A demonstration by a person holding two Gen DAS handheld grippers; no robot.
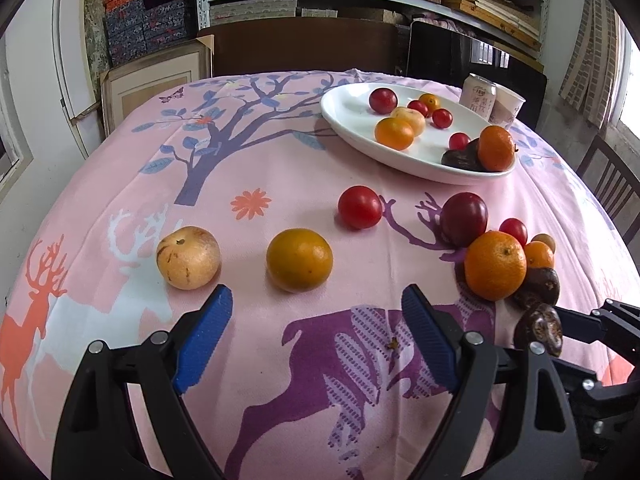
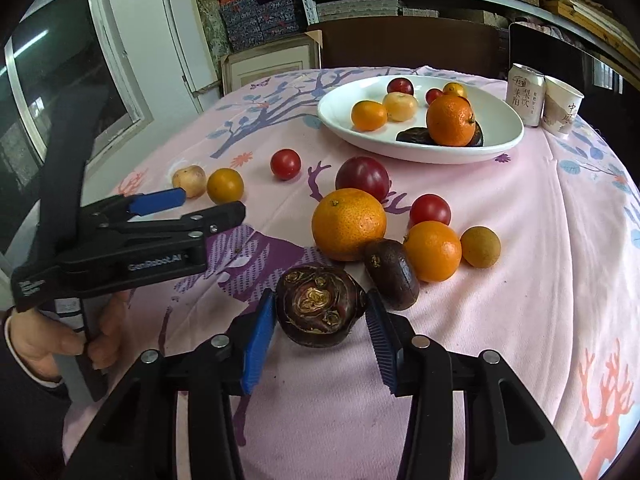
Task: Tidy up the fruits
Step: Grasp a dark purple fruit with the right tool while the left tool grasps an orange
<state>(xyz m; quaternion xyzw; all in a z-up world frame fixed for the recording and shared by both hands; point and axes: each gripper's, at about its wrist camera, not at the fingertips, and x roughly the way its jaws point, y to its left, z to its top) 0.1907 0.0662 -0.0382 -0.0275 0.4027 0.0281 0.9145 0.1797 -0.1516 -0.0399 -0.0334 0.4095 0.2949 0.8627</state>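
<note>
A white plate (image 1: 348,120) at the back right holds several fruits, among them a big orange (image 2: 450,120). More fruits lie loose on the pink cloth. My left gripper (image 1: 318,295) stands open just short of a yellow-orange citrus (image 1: 299,260), with a pale round fruit (image 1: 188,258) to its left. My right gripper (image 2: 320,312) has its blue pads against both sides of a dark water chestnut (image 2: 320,306), which rests on the cloth. Just beyond it lie a second dark chestnut (image 2: 392,274), a large orange (image 2: 348,224) and a smaller orange (image 2: 432,250).
A drink can (image 2: 525,94) and a paper cup (image 2: 562,110) stand behind the plate. Red tomatoes (image 1: 359,207) and a dark plum (image 1: 464,218) lie mid-table. A hand (image 2: 48,340) holds the left gripper (image 2: 210,206) at the table's left edge. Shelves and a chair stand behind.
</note>
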